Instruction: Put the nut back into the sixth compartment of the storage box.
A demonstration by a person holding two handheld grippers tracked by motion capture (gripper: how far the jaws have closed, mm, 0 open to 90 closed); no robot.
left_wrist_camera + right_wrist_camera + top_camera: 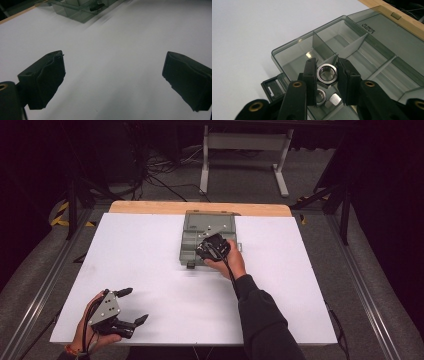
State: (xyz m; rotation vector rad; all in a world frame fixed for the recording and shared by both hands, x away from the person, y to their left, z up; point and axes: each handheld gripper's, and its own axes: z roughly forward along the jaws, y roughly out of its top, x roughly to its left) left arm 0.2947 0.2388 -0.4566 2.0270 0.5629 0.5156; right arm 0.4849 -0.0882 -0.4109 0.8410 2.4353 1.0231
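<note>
Pinching a hex nut point(326, 73), right hand-held gripper point(326, 75) hangs inside the organizer box point(287, 53); left hand-held gripper point(113, 75) spread.

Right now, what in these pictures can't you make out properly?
- Nuts under the held nut: right gripper view, half hidden by the right gripper, so no count.
- Box: high view, its near right part covered by the hand; contents too small.
- Box: left gripper view, blurred and cut off by the top edge.
- Lid lettering: too small to read.
</note>
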